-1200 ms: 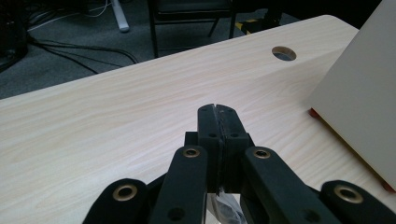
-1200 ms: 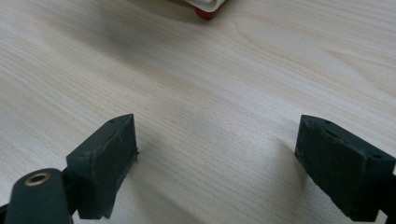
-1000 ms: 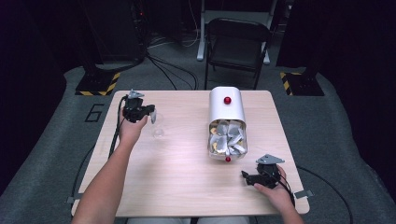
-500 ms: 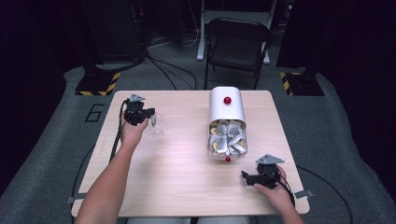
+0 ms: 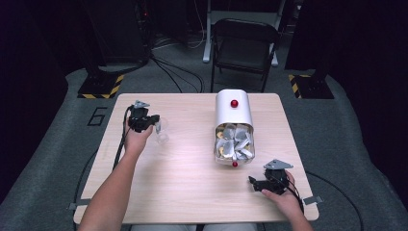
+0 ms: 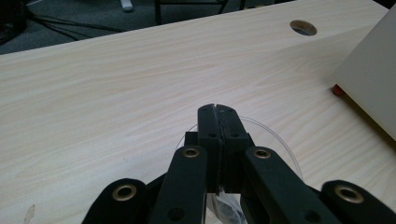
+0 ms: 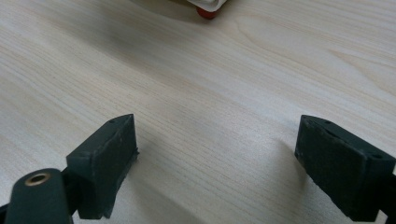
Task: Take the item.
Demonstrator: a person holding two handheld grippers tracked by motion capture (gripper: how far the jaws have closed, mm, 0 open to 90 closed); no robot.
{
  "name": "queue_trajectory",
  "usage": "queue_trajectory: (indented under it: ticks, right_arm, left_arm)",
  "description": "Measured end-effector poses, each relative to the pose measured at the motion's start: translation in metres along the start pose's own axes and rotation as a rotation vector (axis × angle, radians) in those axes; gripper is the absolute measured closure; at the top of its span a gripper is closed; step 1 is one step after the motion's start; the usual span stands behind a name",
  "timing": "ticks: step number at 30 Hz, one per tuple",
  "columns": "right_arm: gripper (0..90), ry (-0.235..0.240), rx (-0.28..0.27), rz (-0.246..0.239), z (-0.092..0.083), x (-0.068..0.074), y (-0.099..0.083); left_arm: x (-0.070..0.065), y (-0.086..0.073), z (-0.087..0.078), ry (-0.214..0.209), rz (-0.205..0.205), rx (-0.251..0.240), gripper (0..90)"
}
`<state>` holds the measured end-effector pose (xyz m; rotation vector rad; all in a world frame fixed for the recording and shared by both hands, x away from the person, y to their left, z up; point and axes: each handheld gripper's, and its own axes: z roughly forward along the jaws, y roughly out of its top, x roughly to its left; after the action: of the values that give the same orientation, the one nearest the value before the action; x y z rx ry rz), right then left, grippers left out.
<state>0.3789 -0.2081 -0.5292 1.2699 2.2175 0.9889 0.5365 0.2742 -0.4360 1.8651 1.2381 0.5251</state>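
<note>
In the high view, the left hand-held gripper [image 5: 155, 121] is sitting toward the upper left of the counter [image 5: 183, 192], with the person's forearm reaching up to it from the bottom edge. Its jaws are pressing together on the rim of a clear plastic cup [image 5: 162, 131], which is showing as a faint, glassy shape just right of the gripper. In the left gripper view the two black jaws are meeting at the middle of the frame, pinching the thin transparent wall of the clear plastic cup [image 6: 275, 140], whose round rim is curving out to the right of them, just above the wood.

The right hand-held gripper [image 5: 257, 183] is resting at the lower right of the high view, near the counter's front edge. In the right gripper view its jaws are standing wide apart at the left and right of the frame, holding nothing, with bare wood between them.

A white container [image 5: 233, 126] is lying on its side right of centre, its open end facing the bottom of the frame and showing crumpled silvery packets [image 5: 234, 143].
</note>
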Motion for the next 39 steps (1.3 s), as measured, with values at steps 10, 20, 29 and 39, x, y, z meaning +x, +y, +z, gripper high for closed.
queue_trajectory:
  ticks: [10,20,29,39]
  right_arm:
    - [12.3,0.0,0.0,0.0,0.0,0.0,0.0]
    - [12.4,0.0,0.0,-0.001,0.0,0.0,0.0]
    - [12.4,0.0,0.0,-0.001,0.0,0.0,0.0]
    - [12.4,0.0,0.0,-0.001,0.0,0.0,0.0]
  left_arm:
    - [0.001,0.0,0.0,0.003,-0.013,-0.006,87.1]
    - [0.002,0.0,-0.002,0.002,-0.008,-0.008,79.3]
    - [0.0,0.004,-0.011,-0.015,0.0,-0.021,70.0]
    - [-0.001,0.013,-0.031,-0.02,0.009,-0.058,58.0]
